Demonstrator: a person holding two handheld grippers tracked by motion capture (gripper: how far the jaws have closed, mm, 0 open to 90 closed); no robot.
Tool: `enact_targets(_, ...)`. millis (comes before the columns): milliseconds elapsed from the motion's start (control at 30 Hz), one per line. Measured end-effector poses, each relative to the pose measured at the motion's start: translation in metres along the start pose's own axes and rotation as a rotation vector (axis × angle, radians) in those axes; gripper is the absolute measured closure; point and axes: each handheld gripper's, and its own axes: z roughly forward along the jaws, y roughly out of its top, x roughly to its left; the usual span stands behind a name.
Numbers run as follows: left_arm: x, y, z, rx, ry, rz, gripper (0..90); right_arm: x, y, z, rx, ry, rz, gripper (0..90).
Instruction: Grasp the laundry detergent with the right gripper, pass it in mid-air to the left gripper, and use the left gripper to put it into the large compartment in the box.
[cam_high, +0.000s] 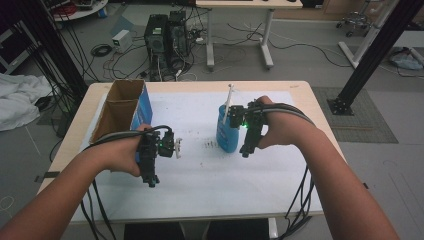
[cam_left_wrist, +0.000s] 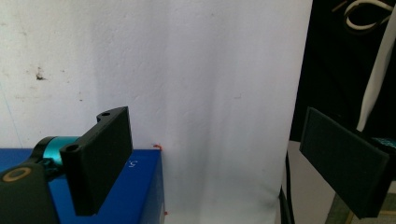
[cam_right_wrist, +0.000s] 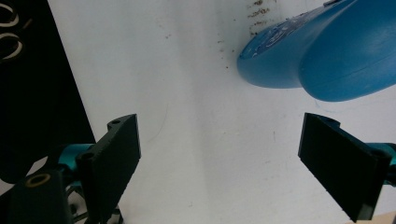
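A blue bottle (cam_high: 227, 134) with a white pump top stands upright mid-table on a white sheet (cam_high: 210, 180). My right gripper (cam_high: 245, 149) hangs just to its right, jaws apart and empty; in the right gripper view the gripper (cam_right_wrist: 219, 140) faces the sheet and the bottle (cam_right_wrist: 327, 51) lies at the upper right, beyond the jaws. An open cardboard box (cam_high: 122, 107) with a blue side stands at the left. My left gripper (cam_high: 150, 179) is in front of it, open and empty. In the left gripper view the gripper (cam_left_wrist: 212, 144) is over the sheet beside the box's blue side (cam_left_wrist: 135, 186).
Small brown specks (cam_high: 210, 145) lie on the sheet left of the bottle. Beyond the table's far edge, computer towers (cam_high: 165, 37) and cables sit on the floor. A black frame post (cam_high: 375, 55) stands at the right. Cables trail from both grippers over the near edge.
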Motion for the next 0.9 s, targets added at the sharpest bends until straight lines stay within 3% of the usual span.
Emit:
enact_targets(133,0.002,0.001,0.000,0.000,0.006,0.004,9.5,0.001,-0.005,0.002,-0.015,-0.007,0.024,12.1)
enact_targets(333,0.002,0.003,0.001,-0.003,0.007,0.011,9.5,0.004,-0.015,0.004,-0.083,-0.020,0.078,12.1)
enact_targets(600,-0.001,0.008,0.002,-0.009,0.008,0.029,9.4,0.006,-0.036,0.020,-0.178,-0.003,0.192,12.2)
enact_targets(800,-0.002,0.007,0.002,-0.015,0.005,0.025,9.4,0.006,-0.042,0.028,-0.232,0.004,0.220,12.1)
enact_targets(900,-0.001,0.005,0.001,-0.016,0.004,0.019,9.4,0.006,-0.048,0.039,-0.277,0.006,0.256,12.1)
